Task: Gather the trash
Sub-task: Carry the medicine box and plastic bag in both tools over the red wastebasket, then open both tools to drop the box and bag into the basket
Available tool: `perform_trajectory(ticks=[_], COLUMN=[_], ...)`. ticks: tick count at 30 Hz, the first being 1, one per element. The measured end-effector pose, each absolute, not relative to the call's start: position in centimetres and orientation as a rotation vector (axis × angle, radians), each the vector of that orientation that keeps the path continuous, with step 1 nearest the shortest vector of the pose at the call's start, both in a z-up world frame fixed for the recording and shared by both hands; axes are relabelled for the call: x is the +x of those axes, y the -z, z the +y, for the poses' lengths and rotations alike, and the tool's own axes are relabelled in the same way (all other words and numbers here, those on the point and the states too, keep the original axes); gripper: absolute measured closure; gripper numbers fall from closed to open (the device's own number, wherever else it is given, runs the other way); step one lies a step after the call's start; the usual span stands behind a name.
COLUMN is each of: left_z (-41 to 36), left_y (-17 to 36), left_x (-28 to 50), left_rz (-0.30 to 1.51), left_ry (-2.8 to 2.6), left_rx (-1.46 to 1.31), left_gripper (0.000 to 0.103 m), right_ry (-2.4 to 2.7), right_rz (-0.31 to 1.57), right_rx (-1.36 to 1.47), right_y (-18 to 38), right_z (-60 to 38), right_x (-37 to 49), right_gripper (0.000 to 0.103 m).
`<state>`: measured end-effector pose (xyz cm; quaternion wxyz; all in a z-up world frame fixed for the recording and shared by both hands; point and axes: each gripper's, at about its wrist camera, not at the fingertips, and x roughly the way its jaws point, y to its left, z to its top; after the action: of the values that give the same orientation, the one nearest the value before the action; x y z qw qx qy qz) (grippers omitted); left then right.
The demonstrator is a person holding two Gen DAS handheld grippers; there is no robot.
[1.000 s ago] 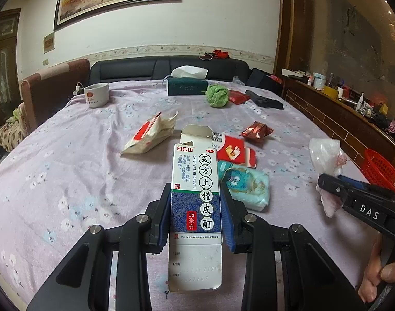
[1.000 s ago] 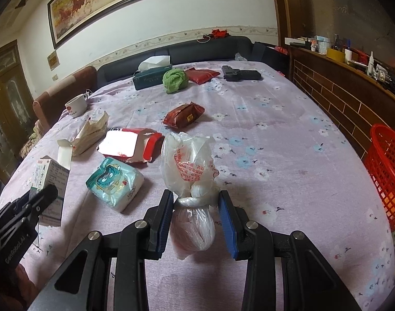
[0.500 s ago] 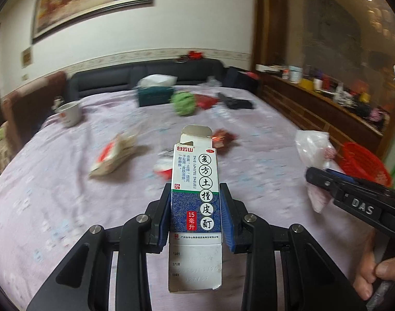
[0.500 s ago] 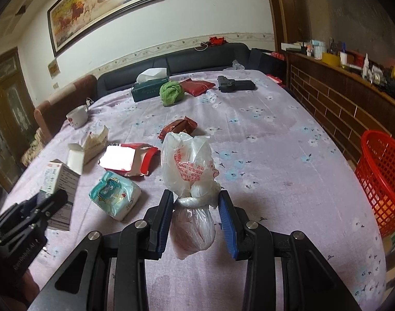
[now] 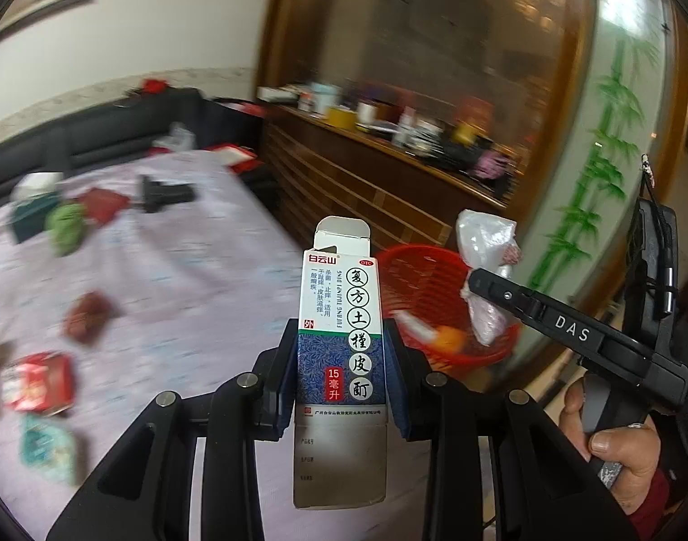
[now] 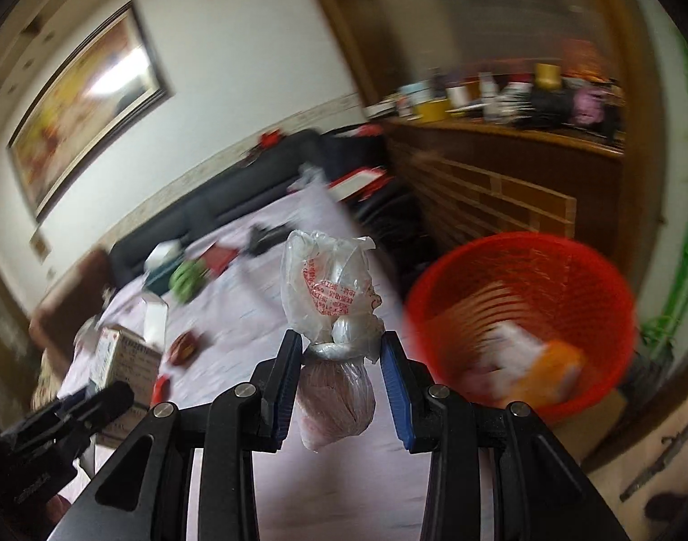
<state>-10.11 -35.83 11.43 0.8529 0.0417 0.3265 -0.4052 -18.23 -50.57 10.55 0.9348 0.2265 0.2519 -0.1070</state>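
My left gripper [image 5: 341,360] is shut on a tall white-and-blue medicine box [image 5: 341,329] with its top flap open, held upright. My right gripper [image 6: 341,356] is shut on the knot of a tied clear plastic bag [image 6: 330,288] with red print; the bag's pink lower part hangs below the pads. A red mesh basket [image 6: 524,279] with some trash in it stands beyond the bed's right edge, ahead and to the right of both grippers. In the left wrist view the right gripper [image 5: 483,277] with its bag [image 5: 486,243] is over the basket [image 5: 416,270], held by a hand [image 5: 614,442].
Wrappers lie on the lilac bedspread [image 5: 186,279]: a brown packet [image 5: 89,318], a red carton [image 5: 39,381], a teal pack [image 5: 48,448], a green ball [image 5: 66,225] and a dark object [image 5: 165,191]. A wooden counter [image 5: 389,167] with clutter runs along the right.
Both grippers have swung right from over the bed toward the red basket and risen a little, still holding the box and the bag. The views are blurred by the motion.
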Motion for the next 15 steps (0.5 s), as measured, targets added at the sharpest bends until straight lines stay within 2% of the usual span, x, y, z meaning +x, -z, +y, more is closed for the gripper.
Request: perform_trajectory(ticks=[9, 10, 11, 13, 14, 15], left_z=[-47.3, -48.0, -48.8, -48.9, -48.5, -48.1], left_y=[-9.4, -9.3, -8.9, -8.8, -8.8, -9.0], left_x=[-8.2, -8.3, -8.2, -8.2, -8.2, -8.4], left_rz=[0.767, 0.760, 0.750, 0.752, 0.750, 0.744], left_ry=[0.934, 0.926, 0.905, 0.884, 0.888, 0.891], left_rx=[0.132, 0.148, 0.172, 0.179, 0.165, 0.162], left_gripper=[0.070, 0.064, 0.049, 0.034, 0.034, 0.034], right_ry=[0.296, 0.301, 0.305, 0.315, 0.330, 0.350], right_rz=[0.522, 0.526, 0.529, 0.542, 0.554, 0.571], right_rx=[0.611, 0.615, 0.624, 0.629, 0.618, 0.611], right_y=[-9.9, -9.8, -9.6, -9.2, -9.0, -8.8], right_z=[-61.3, -61.8, -62.4, -63.4, -63.7, -64.0], right_x=[-20.5, -20.6, -20.5, -20.0, -19.5, -19.0], right_gripper=[0.064, 0.064, 0.064, 0.062, 0.062, 0.057])
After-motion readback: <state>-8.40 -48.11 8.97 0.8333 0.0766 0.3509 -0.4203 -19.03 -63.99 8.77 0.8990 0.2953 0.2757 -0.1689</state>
